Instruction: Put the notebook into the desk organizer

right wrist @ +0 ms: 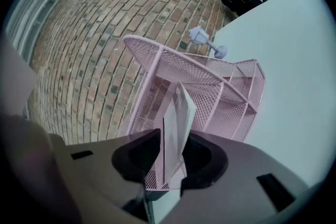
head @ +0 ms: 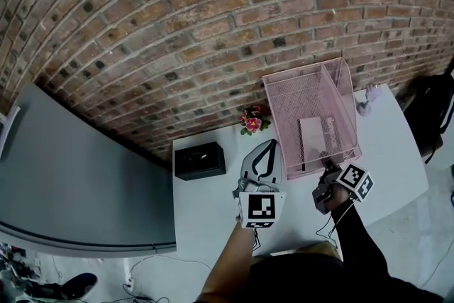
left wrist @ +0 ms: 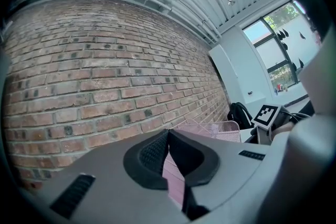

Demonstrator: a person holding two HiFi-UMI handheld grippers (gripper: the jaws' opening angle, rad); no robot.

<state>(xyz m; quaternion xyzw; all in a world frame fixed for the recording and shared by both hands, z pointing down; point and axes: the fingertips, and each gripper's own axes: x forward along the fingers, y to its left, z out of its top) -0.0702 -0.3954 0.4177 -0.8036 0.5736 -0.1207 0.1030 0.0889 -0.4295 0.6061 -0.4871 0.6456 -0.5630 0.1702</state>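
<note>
right gripper [right wrist: 174, 138]: released, jaws apart either side of notebook [right wrist: 178, 113], pads off it | notebook: on edge inside desk organizer [right wrist: 173, 57], back edge of worktop [head: 206, 216], right of middle; mesh likely props it | left gripper [left wrist: 168, 132]: clenched, empty, not needed

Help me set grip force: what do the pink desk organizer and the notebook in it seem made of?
Desk organizer: likely metal wire mesh, coated matte pink; the fine see-through grid and thin rigid rims suggest it. Notebook: paper pages with a pale, smooth cover, probably card; thin flat edge shows.
</note>
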